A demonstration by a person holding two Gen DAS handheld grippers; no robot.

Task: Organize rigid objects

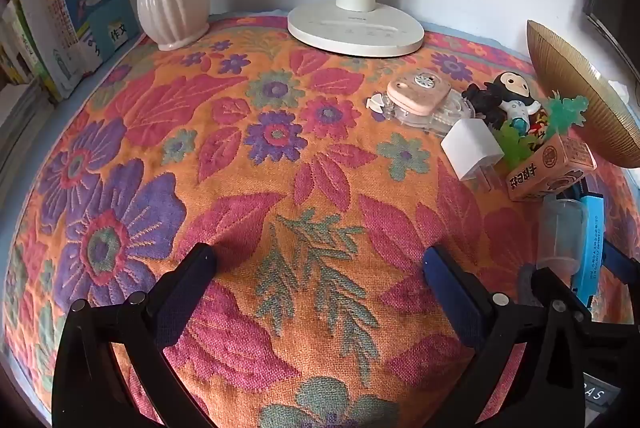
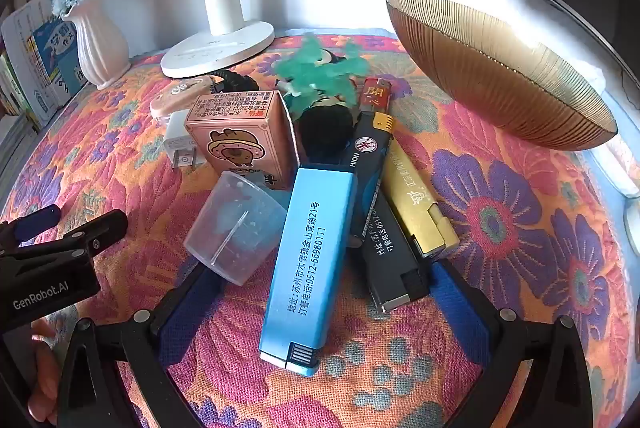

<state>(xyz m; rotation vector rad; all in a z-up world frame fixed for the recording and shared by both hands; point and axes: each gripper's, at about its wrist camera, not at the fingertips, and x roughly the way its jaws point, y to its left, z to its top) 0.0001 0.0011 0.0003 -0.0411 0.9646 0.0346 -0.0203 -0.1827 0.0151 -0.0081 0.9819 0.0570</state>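
Note:
A pile of small objects lies on the flowered cloth. In the right wrist view a blue lighter (image 2: 306, 264), a black lighter (image 2: 390, 248), a gold lighter (image 2: 420, 203), a clear plastic cup (image 2: 236, 226), a pink box (image 2: 244, 135), a white charger (image 2: 180, 139) and a green toy (image 2: 320, 73) lie together. My right gripper (image 2: 324, 292) is open, its fingers on either side of the blue and black lighters' near ends. My left gripper (image 1: 320, 268) is open and empty over bare cloth, left of the pile; the charger (image 1: 472, 147) and box (image 1: 548, 167) show at its right.
A ribbed golden bowl (image 2: 500, 79) stands at the right, tilted. A white lamp base (image 2: 220, 51), a white vase (image 2: 100, 43) with blue flowers and books (image 1: 60, 27) line the back and left. A pink tape dispenser (image 1: 416, 95) and a doll figure (image 1: 508, 95) lie near the lamp.

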